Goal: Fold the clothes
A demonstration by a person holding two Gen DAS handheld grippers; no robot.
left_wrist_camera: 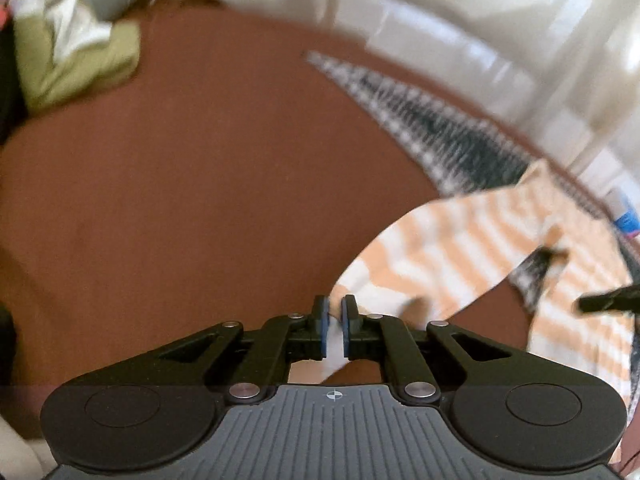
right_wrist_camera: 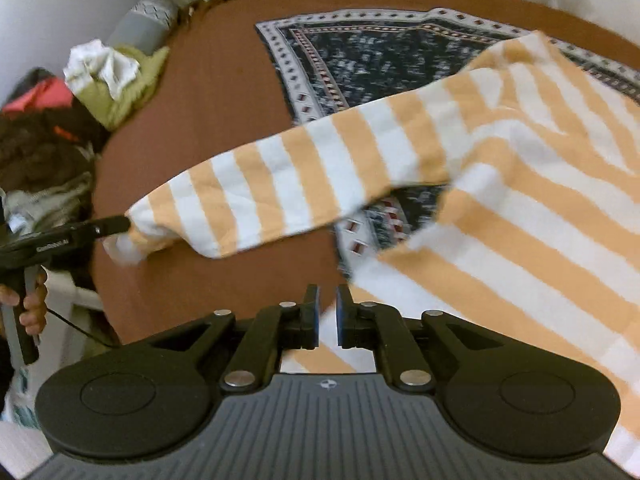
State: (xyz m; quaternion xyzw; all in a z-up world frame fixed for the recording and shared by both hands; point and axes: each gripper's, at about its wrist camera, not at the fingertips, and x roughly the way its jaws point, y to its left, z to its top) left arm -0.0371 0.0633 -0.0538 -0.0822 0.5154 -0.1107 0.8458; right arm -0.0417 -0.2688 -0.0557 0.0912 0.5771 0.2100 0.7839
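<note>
An orange-and-white striped long-sleeved shirt (right_wrist_camera: 500, 208) lies on a brown bed sheet (right_wrist_camera: 224, 128), partly over a dark patterned cloth (right_wrist_camera: 360, 56). My left gripper (left_wrist_camera: 335, 322) is shut on the cuff of the shirt's sleeve (left_wrist_camera: 420, 256); the right wrist view shows it (right_wrist_camera: 116, 226) pulling the sleeve (right_wrist_camera: 280, 184) out to the left. My right gripper (right_wrist_camera: 327, 316) is shut on the shirt's lower edge, with striped cloth between the pads. It shows as a dark tip at the right edge of the left wrist view (left_wrist_camera: 608, 300).
A pile of clothes lies at the bed's far left: a green garment (right_wrist_camera: 120, 92) with white cloth (right_wrist_camera: 100, 64) on it, and dark and red clothes (right_wrist_camera: 40, 128). A grey bolster (right_wrist_camera: 144, 24) lies by the wall. White furniture (left_wrist_camera: 480, 20) stands beyond the bed.
</note>
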